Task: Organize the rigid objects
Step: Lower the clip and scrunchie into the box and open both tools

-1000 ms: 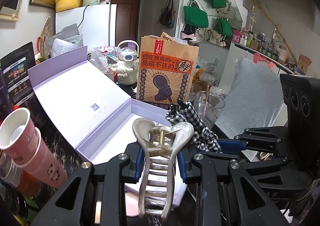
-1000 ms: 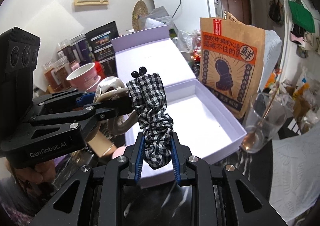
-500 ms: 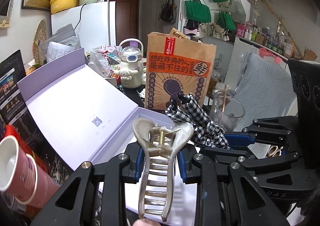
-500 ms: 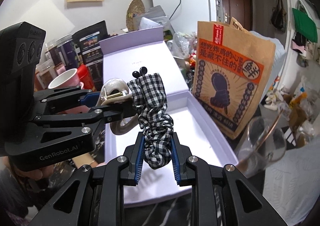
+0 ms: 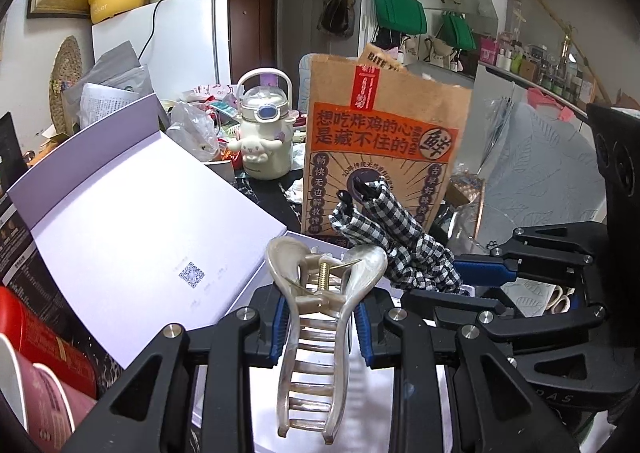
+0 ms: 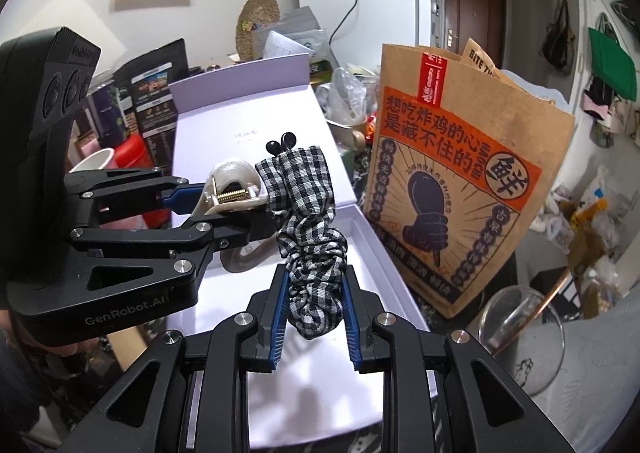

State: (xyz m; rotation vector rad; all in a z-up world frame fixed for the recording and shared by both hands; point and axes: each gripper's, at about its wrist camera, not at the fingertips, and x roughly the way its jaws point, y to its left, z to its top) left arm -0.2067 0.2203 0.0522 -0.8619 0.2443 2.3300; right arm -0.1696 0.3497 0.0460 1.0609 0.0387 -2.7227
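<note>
My left gripper (image 5: 319, 327) is shut on a pearly beige hair claw clip (image 5: 316, 337), held upright above the open lilac gift box (image 5: 132, 237). My right gripper (image 6: 314, 309) is shut on a black-and-white checked fabric hair tie (image 6: 310, 237). Both hover over the box's white inside (image 6: 320, 373), side by side and nearly touching. The clip also shows in the right wrist view (image 6: 234, 193), and the checked hair tie shows in the left wrist view (image 5: 396, 245).
A brown paper bag (image 6: 452, 189) stands right behind the box. A glass with a spoon (image 6: 520, 337) is at the right. Red and pink paper cups (image 5: 44, 385) sit at the left. A cream kettle (image 5: 264, 133) and clutter lie behind.
Both grippers have moved forward and lower over the box with their items still held. The bag and box lid look nearer; the cups have slid to the left edge.
</note>
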